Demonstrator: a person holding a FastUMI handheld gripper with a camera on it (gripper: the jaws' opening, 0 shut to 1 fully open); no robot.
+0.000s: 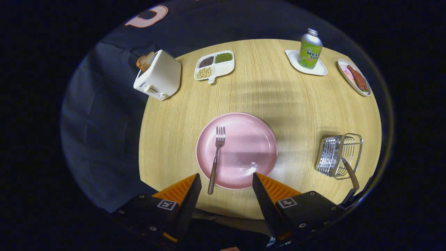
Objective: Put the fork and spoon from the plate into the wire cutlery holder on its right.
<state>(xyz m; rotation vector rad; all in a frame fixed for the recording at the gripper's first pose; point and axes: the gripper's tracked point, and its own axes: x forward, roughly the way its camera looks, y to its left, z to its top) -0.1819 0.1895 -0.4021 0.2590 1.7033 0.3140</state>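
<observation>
A: Nearest the camera, item one: gripper [226,184], fingers spread wide apart, holding nothing, poised over the near rim of the table [167,139].

B: Item two?

A: Fork [215,158], lying on the left half of the pink plate [251,139], tines pointing away, handle end overhanging the plate's near rim, just ahead of the left finger.

B: Spoon?

A: A handle [350,174] leans out of the wire cutlery holder [339,155], right of the plate. Likely the spoon already delivered; its bowl is hidden among the wires, so unconfirmed.

B: Step in hand, then?

A: Judged: fetch the fork. Best to shift left so the handle sits between the fingers, and close on the overhanging part, where there is a gap under it.

B: Room to move?

A: Bare wood between plate and holder, an open lane. The holder stands near the table's right edge, so a nudge could push it off.

B: Far row?

A: Toaster [158,76] at the left edge, divided dish [214,66] of beans, bottle [310,48] on a coaster, small food dish [355,82]. All well apart from the route.
</observation>
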